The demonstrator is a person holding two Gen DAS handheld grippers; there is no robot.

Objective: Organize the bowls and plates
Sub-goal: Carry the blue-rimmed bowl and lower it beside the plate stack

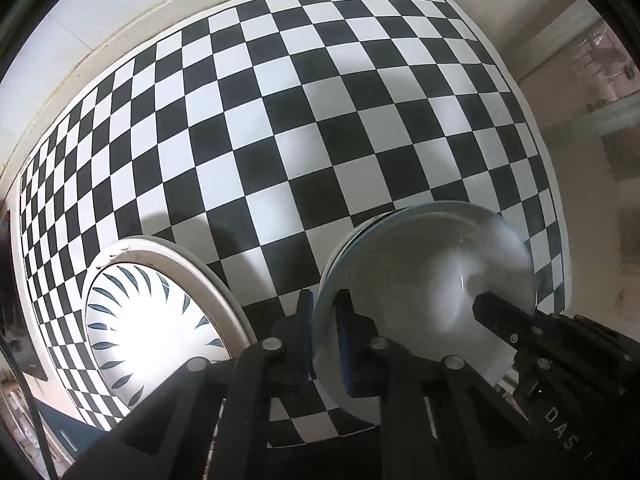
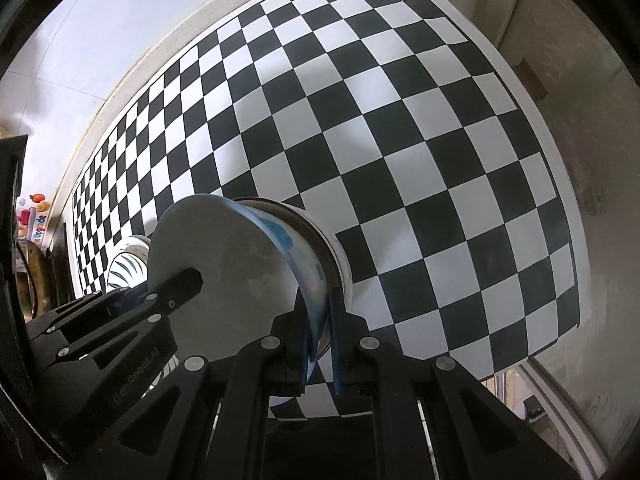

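Both grippers, left gripper (image 1: 324,308) and right gripper (image 2: 318,304), clamp one bowl (image 1: 424,288)'s rim; patterned plate (image 1: 160,320) at nine o'clock awaits stacking.

White bowl (image 1: 432,280): plain inside, blue pattern on outer wall (seen from right wrist camera), tilted, rim pinched on two opposite sides, raised above checkered mat; whether any part touches mat, cannot tell. Patterned plate (image 1: 160,320): white, broad rim, ring of dark leaf-shaped strokes around centre, lying flat on mat, just left of bowl, apart from it.
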